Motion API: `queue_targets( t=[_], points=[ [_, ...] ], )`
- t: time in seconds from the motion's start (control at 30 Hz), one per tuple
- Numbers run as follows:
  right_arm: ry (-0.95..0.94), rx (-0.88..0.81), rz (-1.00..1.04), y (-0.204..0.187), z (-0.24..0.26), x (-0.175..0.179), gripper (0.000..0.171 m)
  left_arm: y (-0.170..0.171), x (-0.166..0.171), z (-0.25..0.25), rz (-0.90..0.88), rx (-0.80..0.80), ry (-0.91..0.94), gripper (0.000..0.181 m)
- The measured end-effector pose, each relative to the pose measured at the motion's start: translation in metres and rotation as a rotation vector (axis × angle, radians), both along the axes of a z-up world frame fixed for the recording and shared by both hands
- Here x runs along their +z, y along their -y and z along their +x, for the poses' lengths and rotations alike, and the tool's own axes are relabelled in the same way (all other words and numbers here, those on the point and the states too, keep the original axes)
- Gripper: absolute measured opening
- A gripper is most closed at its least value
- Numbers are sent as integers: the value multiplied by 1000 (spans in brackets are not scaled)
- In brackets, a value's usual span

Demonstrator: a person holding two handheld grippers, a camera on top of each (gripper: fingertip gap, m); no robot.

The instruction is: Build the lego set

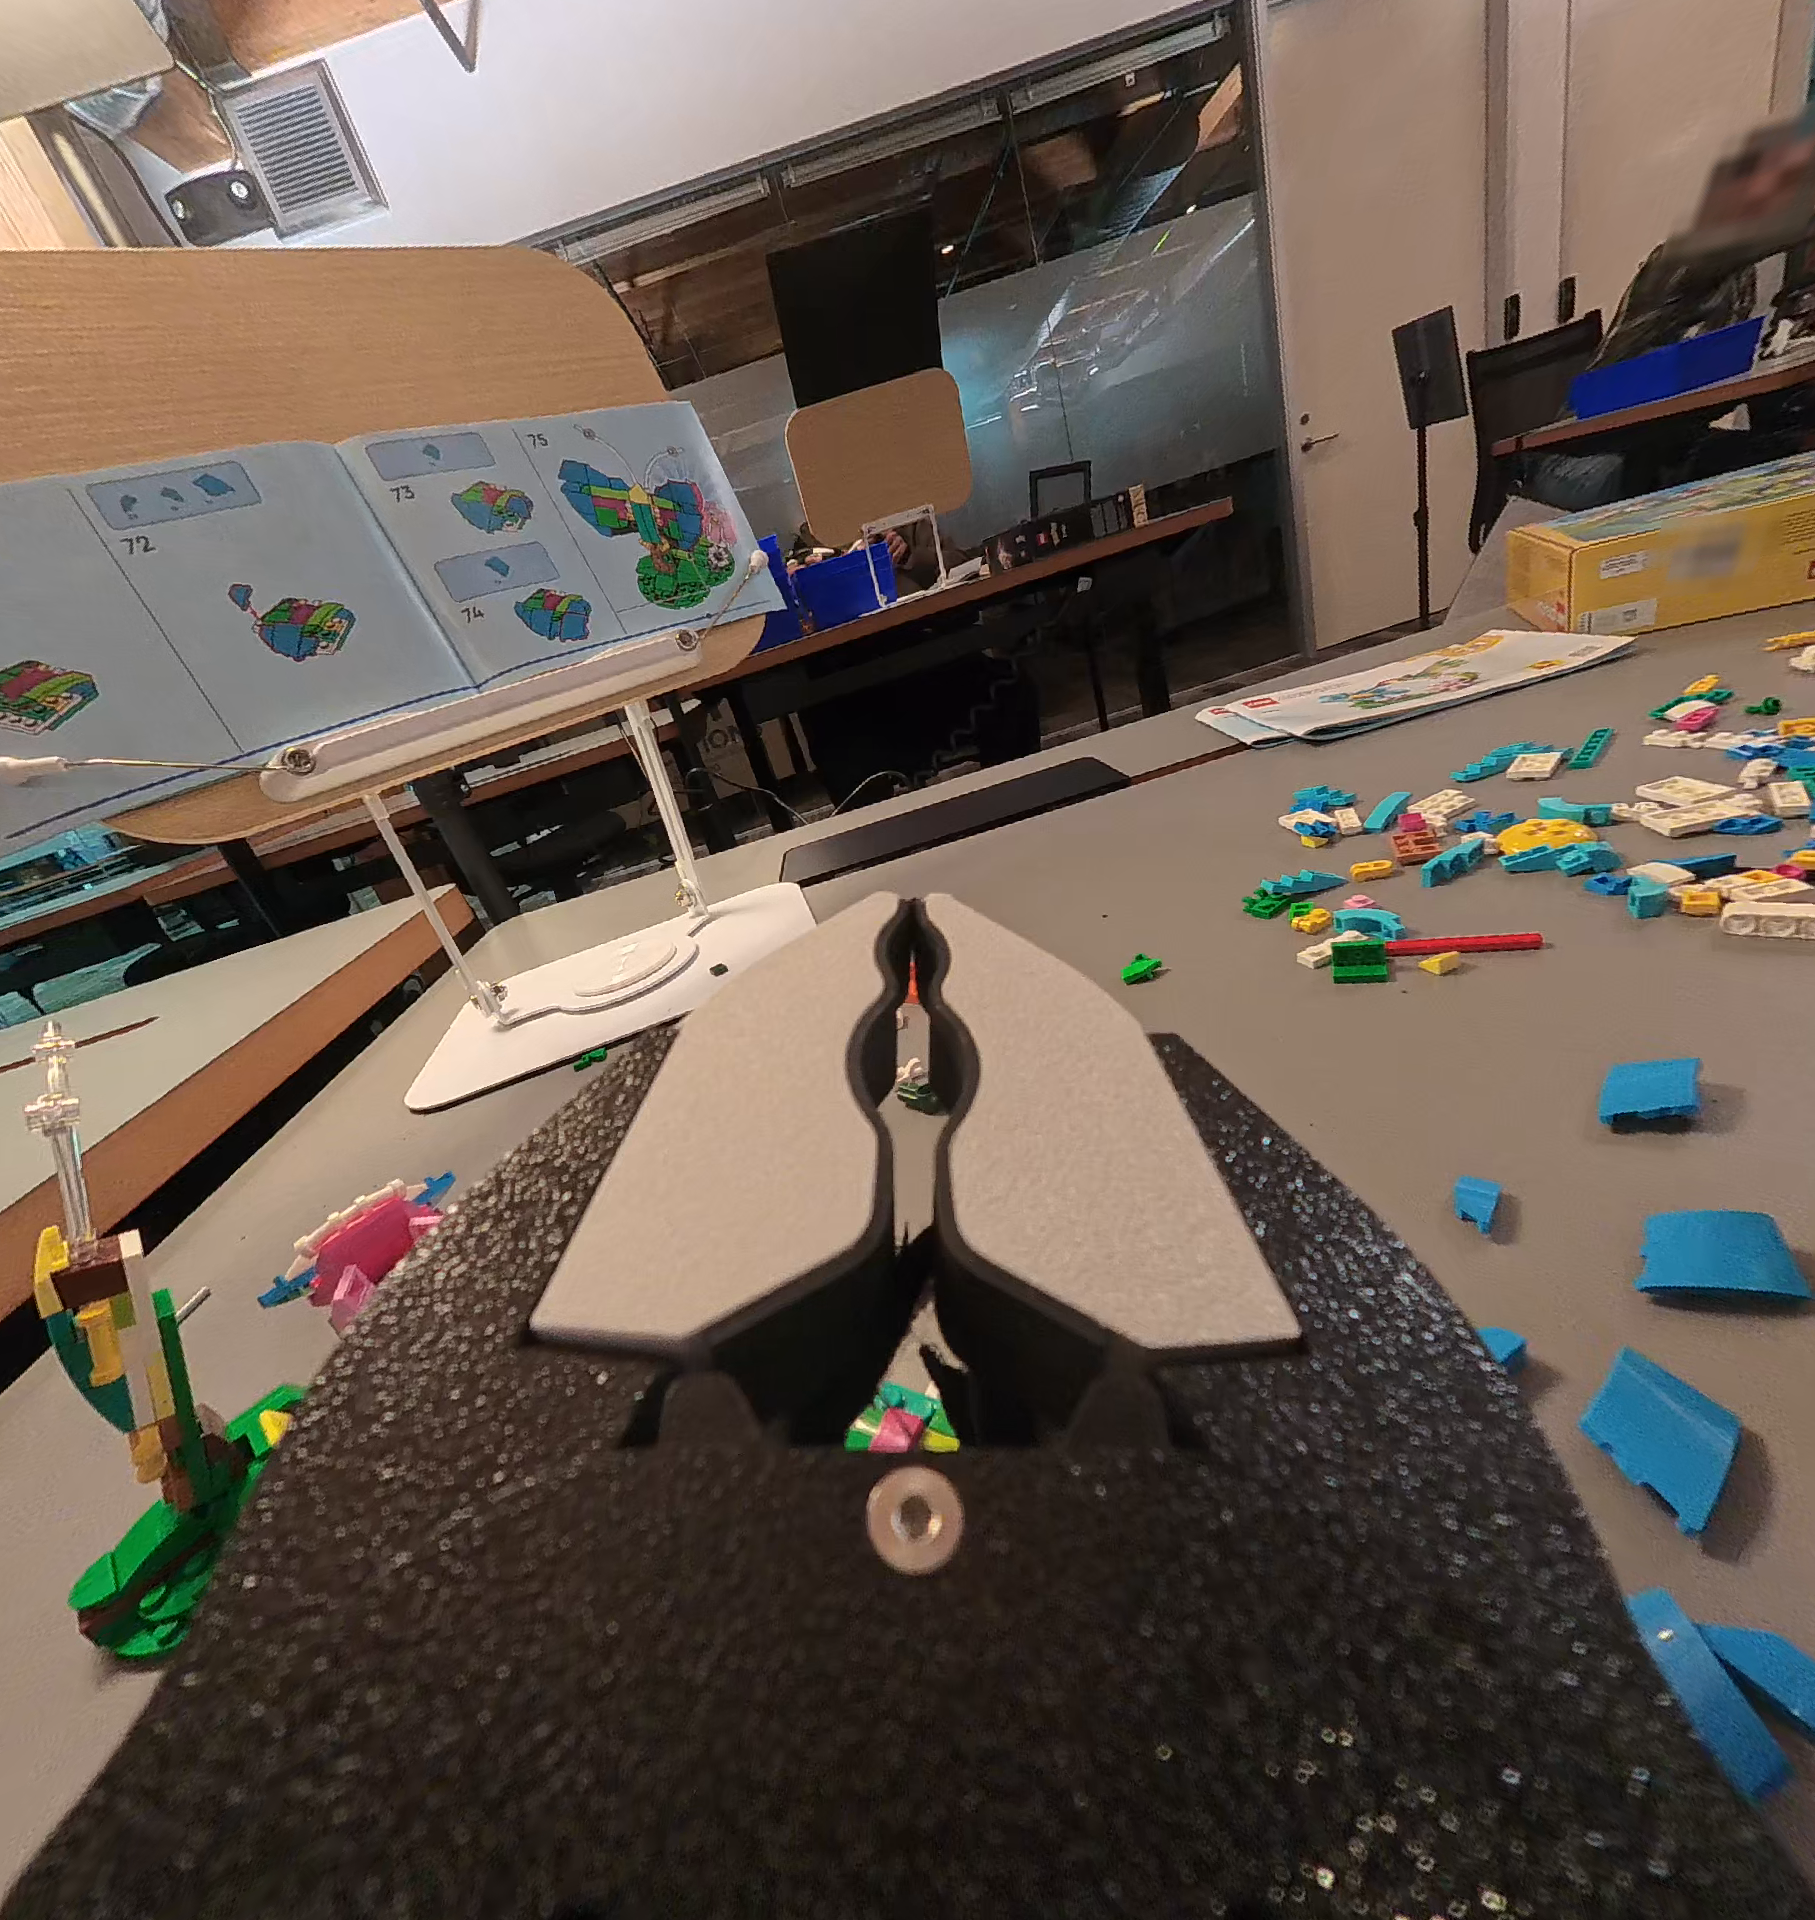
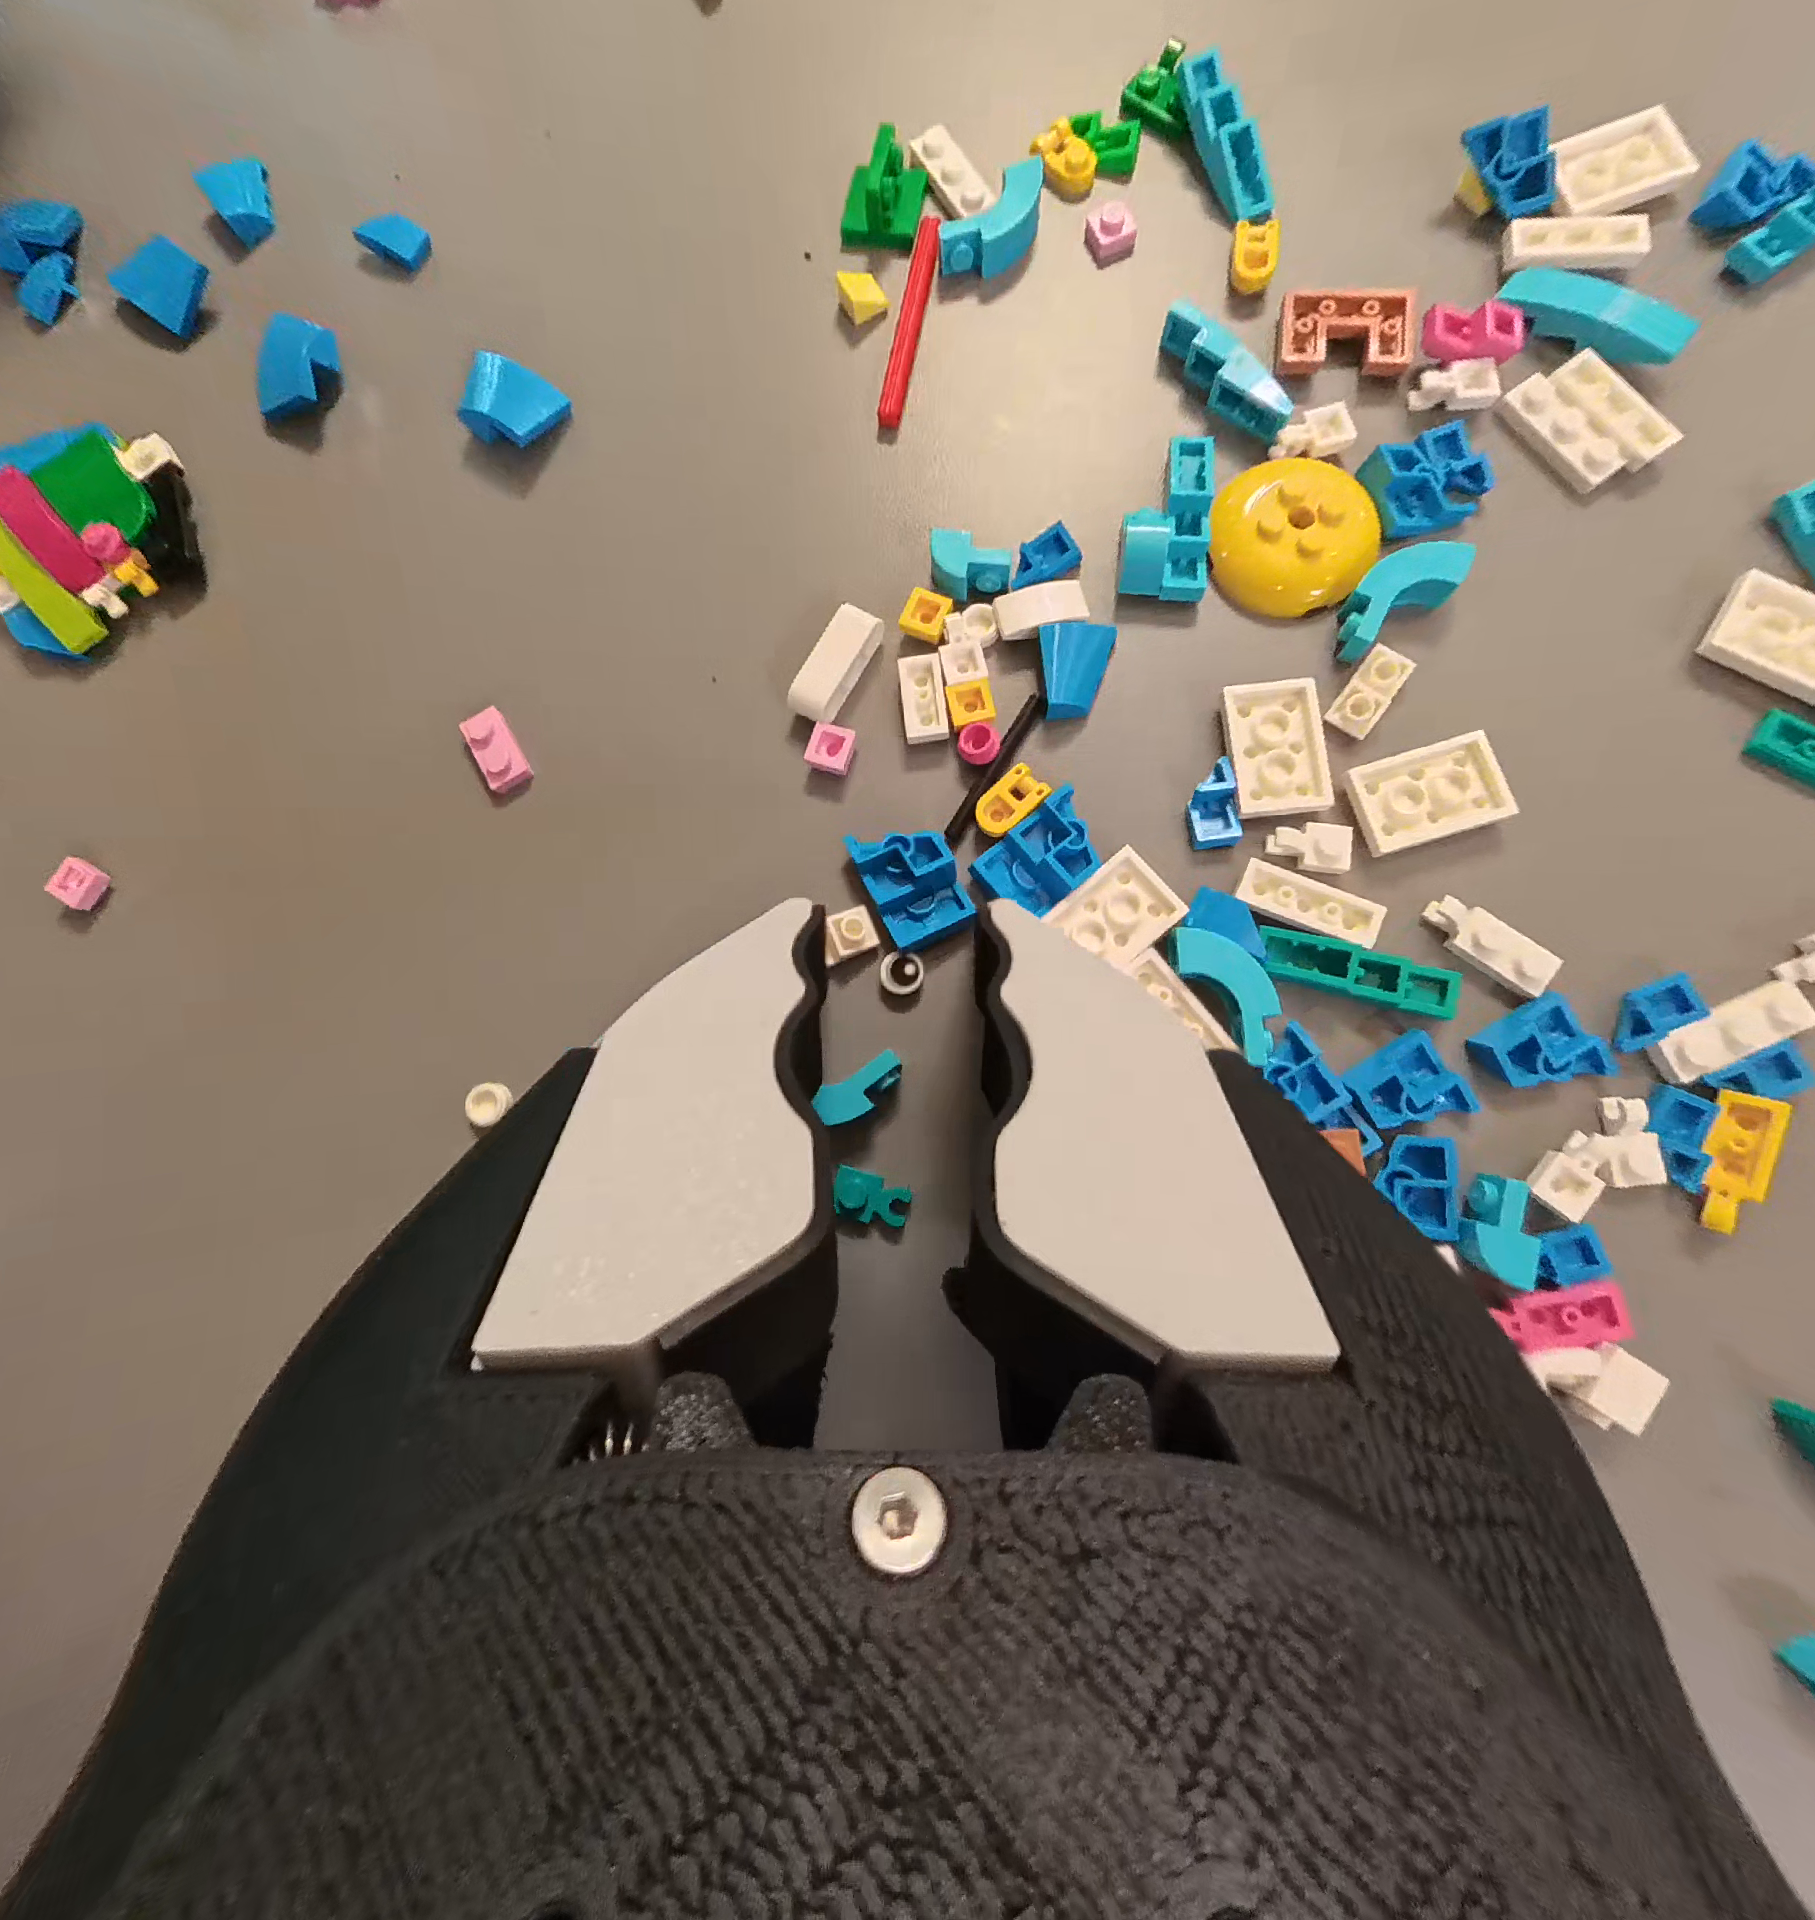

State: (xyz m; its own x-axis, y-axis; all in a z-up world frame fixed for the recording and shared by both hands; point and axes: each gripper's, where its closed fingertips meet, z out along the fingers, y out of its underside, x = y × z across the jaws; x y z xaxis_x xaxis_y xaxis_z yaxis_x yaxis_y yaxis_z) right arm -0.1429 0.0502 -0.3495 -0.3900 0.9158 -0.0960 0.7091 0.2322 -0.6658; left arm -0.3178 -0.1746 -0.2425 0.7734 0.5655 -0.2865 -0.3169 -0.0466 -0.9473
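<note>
Blue bricks (image 2: 908, 883) just ahead of parted right jaws — left jaws clenched, empty.

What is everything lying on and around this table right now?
Table: one, grey, under everything.
Instruction booklet: one, light blue pages, open on a white stand, far left.
Second booklet: one, lying flat, far side.
Box: one, yellow, far right corner.
Loose bricks: dozens, mostly white, blue, turquoise, yellow, pink, scattered right.
Yellow dish: one, round, among the bricks.
Red rod: one, thin, beside a green piece.
Blue curved pieces: several, spread left of the pile.
Part-built chunk: one, green, pink, lime, blue, left edge.
Green-based model: one, standing upright, with a clear spire.
Pink flower build: one, partly hidden behind the left tool.
Left tool: grey fingers closed together.
Right tool: fingers apart, above small pieces.
</note>
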Motion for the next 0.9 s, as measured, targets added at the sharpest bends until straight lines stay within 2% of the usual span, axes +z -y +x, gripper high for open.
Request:
queue_targets(
  t=[0.4,0.57,0.67,0.77,0.9],
  points=[
    [85,19,40,-1,-10,-2,17,-2,-1,3,-10,-16,-10,0],
    [6,37,108,-1,-12,3,17,-6,1,10,2,-68,-4,0],
    [-180,73,230,9,-21,25,17,-23,-1,37,-5,-285,83,0],
    [-458,175,471,39,-34,59,17,-43,-9,78,-56,-571,282,0],
    [-743,378,743,107,-45,86,16,-54,-19,111,-122,-775,488,38]
  ],
)
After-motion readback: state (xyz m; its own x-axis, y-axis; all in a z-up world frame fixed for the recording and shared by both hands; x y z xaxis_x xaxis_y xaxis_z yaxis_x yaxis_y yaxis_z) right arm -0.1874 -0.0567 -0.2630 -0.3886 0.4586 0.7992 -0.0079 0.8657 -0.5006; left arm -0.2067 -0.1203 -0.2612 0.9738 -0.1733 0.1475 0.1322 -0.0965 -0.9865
